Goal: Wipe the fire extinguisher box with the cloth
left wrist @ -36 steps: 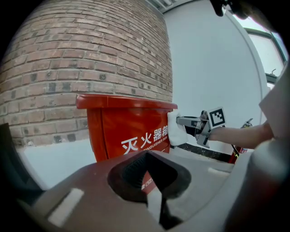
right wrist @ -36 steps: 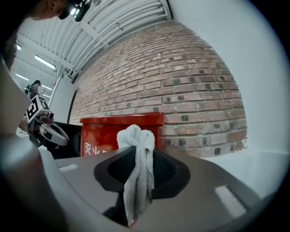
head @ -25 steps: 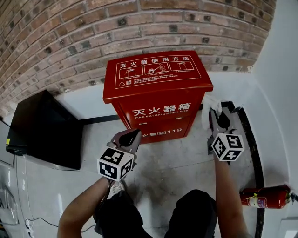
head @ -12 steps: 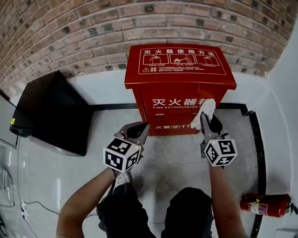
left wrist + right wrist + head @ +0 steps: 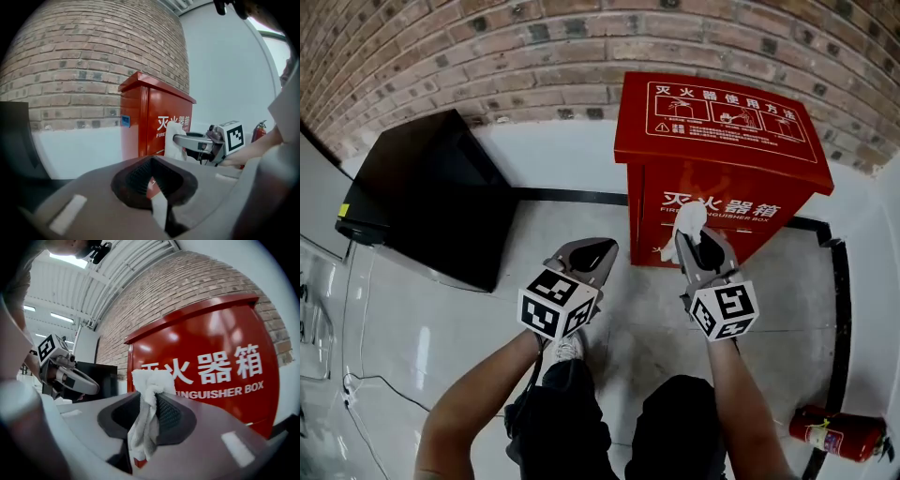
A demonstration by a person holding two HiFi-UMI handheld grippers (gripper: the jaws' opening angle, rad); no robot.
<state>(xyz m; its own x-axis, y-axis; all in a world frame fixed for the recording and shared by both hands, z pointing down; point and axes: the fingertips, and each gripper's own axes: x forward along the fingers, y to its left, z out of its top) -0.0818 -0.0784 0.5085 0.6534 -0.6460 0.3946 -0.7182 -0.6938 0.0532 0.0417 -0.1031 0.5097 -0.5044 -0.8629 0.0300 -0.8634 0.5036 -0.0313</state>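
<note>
The red fire extinguisher box (image 5: pixel 722 169) stands against the brick wall, with white characters on its front. My right gripper (image 5: pixel 696 242) is shut on a white cloth (image 5: pixel 687 220), which it holds up at the left part of the box front (image 5: pixel 211 357). In the right gripper view the cloth (image 5: pixel 147 408) bunches out between the jaws. Whether it touches the box I cannot tell. My left gripper (image 5: pixel 589 255) hangs over the floor left of the box, shut and holding nothing. From the left gripper view the box (image 5: pixel 159 126) and cloth (image 5: pixel 174 140) lie ahead.
A black cabinet (image 5: pixel 422 206) stands left of the box against the wall. A red fire extinguisher (image 5: pixel 839 433) lies on the floor at the lower right. A black stripe (image 5: pixel 839 309) runs along the floor edge. The person's legs (image 5: pixel 609 431) are below the grippers.
The right gripper carried the cloth from the box's right side across its front to the left part. The left gripper shifted left, off the box front.
</note>
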